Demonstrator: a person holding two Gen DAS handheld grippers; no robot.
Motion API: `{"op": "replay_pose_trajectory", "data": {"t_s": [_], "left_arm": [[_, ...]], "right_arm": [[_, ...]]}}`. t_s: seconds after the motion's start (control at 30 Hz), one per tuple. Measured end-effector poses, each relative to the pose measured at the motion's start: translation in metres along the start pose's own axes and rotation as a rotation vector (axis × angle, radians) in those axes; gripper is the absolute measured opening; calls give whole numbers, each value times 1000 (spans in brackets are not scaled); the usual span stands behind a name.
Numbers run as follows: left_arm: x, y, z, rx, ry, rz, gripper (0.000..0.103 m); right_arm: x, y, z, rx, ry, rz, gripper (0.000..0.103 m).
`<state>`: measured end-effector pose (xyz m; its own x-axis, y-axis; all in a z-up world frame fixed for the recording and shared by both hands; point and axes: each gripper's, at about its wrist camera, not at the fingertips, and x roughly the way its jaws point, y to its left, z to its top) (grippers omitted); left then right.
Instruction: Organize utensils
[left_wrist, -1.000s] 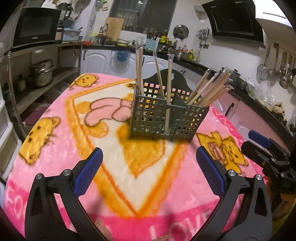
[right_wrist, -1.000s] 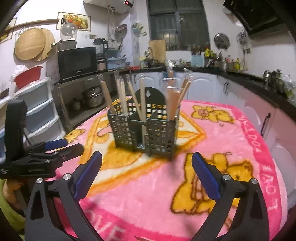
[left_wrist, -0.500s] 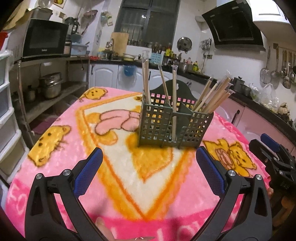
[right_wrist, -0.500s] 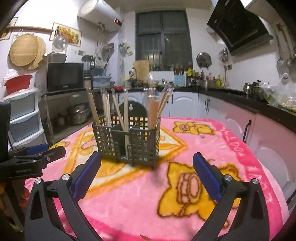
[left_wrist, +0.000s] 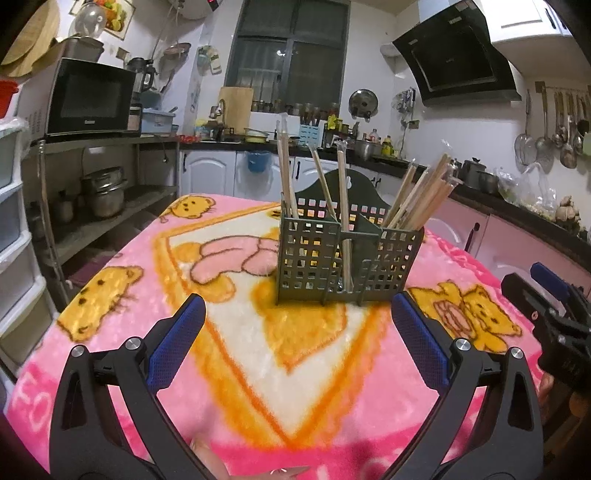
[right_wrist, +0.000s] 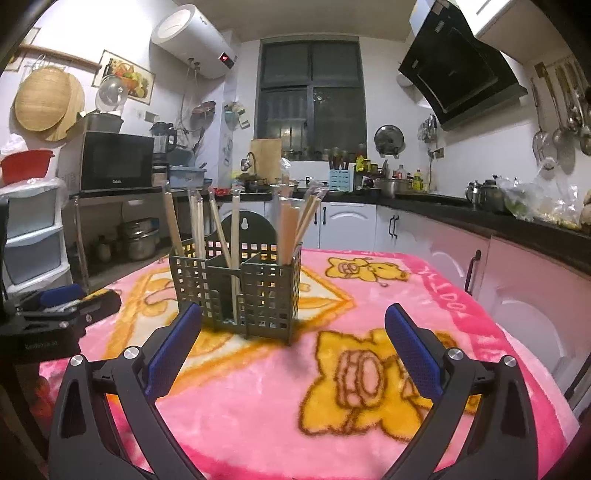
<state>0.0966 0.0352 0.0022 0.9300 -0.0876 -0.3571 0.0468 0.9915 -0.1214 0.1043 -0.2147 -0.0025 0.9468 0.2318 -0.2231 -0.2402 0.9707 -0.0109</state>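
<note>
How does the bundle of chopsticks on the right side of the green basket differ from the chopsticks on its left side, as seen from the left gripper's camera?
The right bundle holds many sticks packed together; the left chopsticks are only a few. The right bundle leans outward to the right and fans out, while the left chopsticks stand nearly upright. The left chopsticks reach higher in the picture. Both are pale wooden sticks standing in the green basket.

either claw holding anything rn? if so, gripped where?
Nothing held. Left claw and right claw are both open and empty above the pink blanket. All chopsticks stand in the gray caddy, untouched.
</note>
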Motion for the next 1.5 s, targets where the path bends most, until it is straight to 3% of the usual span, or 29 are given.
{"op": "replay_pose_trajectory", "data": {"t_s": [1.5], "left_arm": [[-1, 1, 0, 4, -5, 5, 93]], "right_arm": [[1, -5, -4, 21, 7, 5, 97]]}}
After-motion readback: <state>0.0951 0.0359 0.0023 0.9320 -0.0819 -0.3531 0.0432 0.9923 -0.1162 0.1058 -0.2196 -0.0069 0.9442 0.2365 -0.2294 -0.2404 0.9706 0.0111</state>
